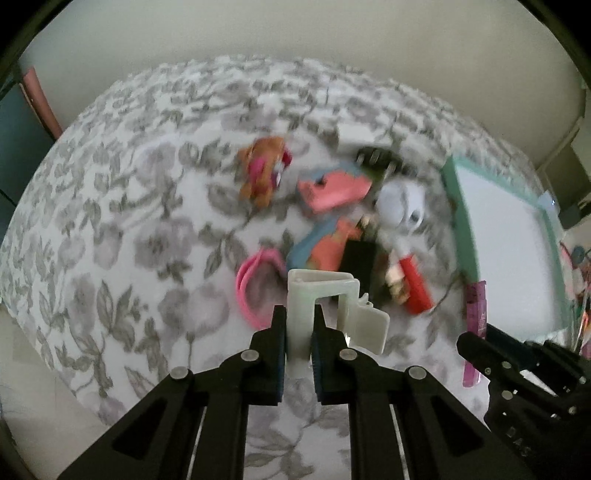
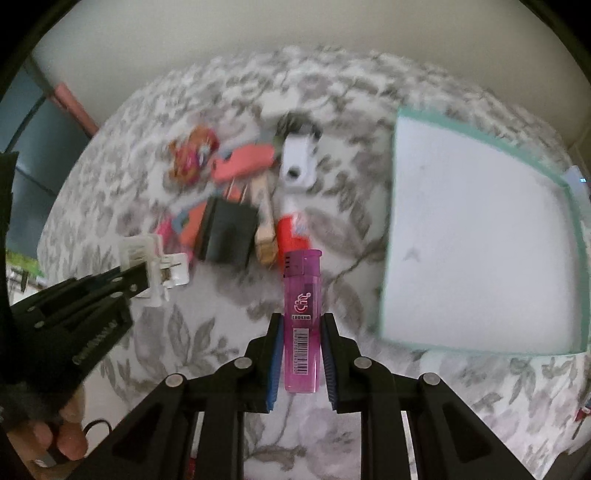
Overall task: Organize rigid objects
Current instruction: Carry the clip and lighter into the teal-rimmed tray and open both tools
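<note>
Purple lighter (image 2: 301, 317) label: "Cric".

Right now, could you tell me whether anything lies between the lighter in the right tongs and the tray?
Nothing visible does. The lighter is held in the right tongs, and only bare floral cloth shows between it and the tray to its right.

Before me a grey floral cloth (image 1: 122, 236) covers the surface, a plain pale wall (image 1: 295, 29) behind it, something dark teal (image 2: 33, 122) at left.
</note>
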{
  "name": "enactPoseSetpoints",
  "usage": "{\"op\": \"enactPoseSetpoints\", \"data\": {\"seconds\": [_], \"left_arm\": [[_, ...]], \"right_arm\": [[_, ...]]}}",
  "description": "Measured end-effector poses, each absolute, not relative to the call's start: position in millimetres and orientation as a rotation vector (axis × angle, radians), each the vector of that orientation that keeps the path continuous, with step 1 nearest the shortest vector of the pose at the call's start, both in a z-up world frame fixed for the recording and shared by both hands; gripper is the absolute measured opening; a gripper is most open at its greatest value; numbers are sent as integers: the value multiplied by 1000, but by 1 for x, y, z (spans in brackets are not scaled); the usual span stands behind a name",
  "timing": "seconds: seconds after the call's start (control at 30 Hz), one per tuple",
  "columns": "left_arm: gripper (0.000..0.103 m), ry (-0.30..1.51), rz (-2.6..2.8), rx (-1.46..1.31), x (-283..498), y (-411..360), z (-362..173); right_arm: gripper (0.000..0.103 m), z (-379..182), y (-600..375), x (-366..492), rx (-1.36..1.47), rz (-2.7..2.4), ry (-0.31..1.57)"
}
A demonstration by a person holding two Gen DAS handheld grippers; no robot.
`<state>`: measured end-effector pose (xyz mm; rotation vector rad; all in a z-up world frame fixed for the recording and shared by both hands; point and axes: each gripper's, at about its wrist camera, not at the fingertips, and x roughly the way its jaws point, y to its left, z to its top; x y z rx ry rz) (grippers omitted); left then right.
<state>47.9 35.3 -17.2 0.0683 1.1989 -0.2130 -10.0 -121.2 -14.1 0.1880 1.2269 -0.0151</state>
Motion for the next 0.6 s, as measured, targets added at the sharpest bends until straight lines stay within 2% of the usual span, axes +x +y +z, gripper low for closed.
{"op": "enactPoseSetpoints", "data": {"seconds": [0.33,0.6], "left_arm": [[12,1186,-334,88,68,-71,7],[12,1234,-367,51,74,-141,-10]], "right_arm": [[21,5,-212,-12,262,-349,1071],[21,-2,-279,-27,330,-570,1015]]}}
